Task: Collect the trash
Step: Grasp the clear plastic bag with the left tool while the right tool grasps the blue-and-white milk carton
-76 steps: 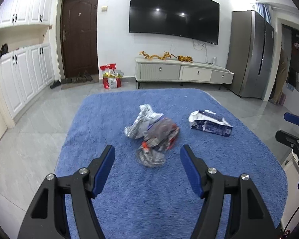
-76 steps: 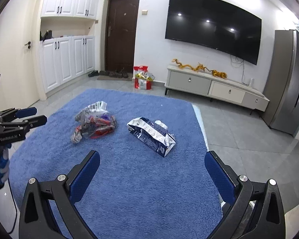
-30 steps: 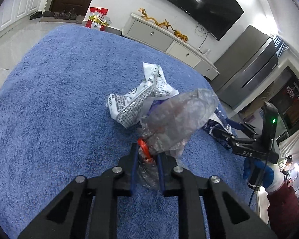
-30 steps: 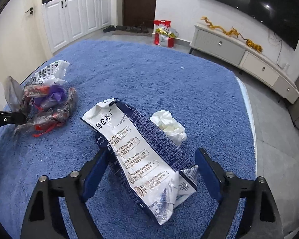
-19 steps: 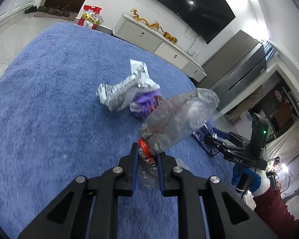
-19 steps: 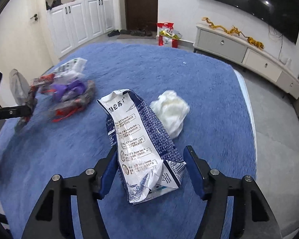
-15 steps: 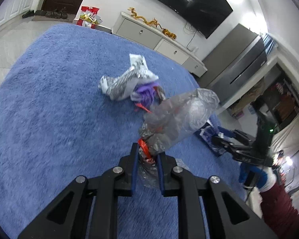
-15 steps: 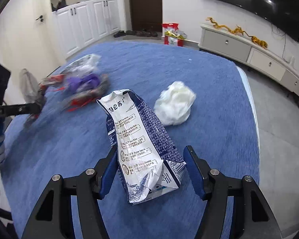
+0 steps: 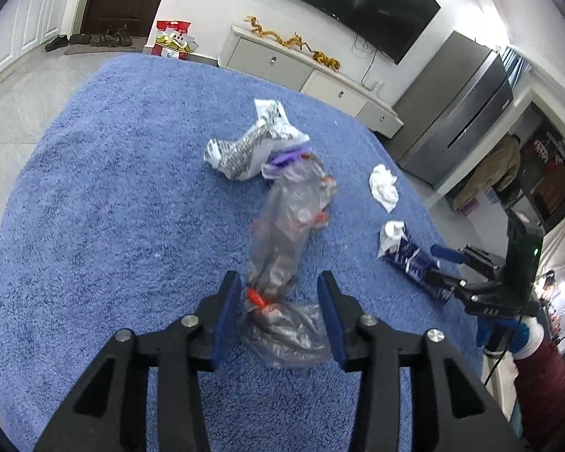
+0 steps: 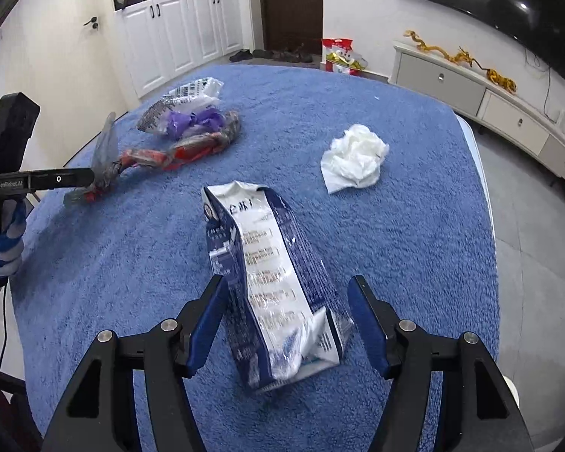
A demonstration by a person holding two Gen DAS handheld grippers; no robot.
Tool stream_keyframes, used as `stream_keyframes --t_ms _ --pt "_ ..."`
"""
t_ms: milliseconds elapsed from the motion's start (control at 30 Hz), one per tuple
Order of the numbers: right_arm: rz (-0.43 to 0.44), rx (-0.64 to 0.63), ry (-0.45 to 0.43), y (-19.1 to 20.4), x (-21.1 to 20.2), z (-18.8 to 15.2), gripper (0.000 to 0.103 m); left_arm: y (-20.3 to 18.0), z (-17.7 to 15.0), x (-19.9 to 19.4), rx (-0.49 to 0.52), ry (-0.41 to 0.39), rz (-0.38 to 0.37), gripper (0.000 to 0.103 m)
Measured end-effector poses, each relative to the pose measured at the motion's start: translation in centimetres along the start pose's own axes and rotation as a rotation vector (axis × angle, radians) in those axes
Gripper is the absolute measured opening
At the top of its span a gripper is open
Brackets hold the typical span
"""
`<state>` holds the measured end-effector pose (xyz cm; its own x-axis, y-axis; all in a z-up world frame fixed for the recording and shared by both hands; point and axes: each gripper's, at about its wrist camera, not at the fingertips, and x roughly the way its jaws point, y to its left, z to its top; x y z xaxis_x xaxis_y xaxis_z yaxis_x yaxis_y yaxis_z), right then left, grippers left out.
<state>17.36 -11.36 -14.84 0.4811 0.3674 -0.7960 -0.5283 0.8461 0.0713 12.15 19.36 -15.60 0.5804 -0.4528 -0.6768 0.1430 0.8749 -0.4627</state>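
Left gripper (image 9: 278, 301) fingers opening, bag (image 9: 290, 218) loose between; right gripper (image 10: 288, 324) released astride carton (image 10: 271, 282). Tissue (image 10: 354, 158) beyond carton. Nothing collected; all still on blue bench (image 10: 132, 263).

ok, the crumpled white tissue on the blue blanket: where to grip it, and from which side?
Grip the tissue across its bunched upper middle, coming down from above. It lies as a loose wad alone on the blanket, clear of the milk carton and the trash bag, with a thin flat corner toward the carton that would probably slip. Fingers straddling the thickest folds should hold best.
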Motion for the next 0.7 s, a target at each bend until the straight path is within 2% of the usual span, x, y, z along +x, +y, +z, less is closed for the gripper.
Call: stream_keyframes --t_ms 200,367,433,533,633,700 --pt "0.0 -0.04 0.014 0.9 1.0 0.5 0.066 1.3 0.8 0.8 -0.053 0.014 -0.009 0.041" --pt "0.013 -0.039 0.013 1.0 1.5 0.8 0.069 -0.9 0.5 1.9 0.04 0.05 0.007 0.041" --pt "0.012 -0.041 0.013 0.9 1.5 0.8 0.067 -1.8 0.3 2.5 0.08 0.06 0.046 0.041" --pt "-0.001 -0.042 0.009 0.9 1.1 0.7 0.061 -2.3 0.3 3.4 0.089 0.071 0.071 0.039" --pt "0.004 -0.033 0.011 0.8 0.9 0.5 0.06 -2.3 0.4 3.8 0.074 0.071 0.068 0.028" --pt "0.004 -0.037 0.011 1.0 0.9 0.4 0.062 -2.1 0.4 3.9 0.055 0.074 0.061 0.024"
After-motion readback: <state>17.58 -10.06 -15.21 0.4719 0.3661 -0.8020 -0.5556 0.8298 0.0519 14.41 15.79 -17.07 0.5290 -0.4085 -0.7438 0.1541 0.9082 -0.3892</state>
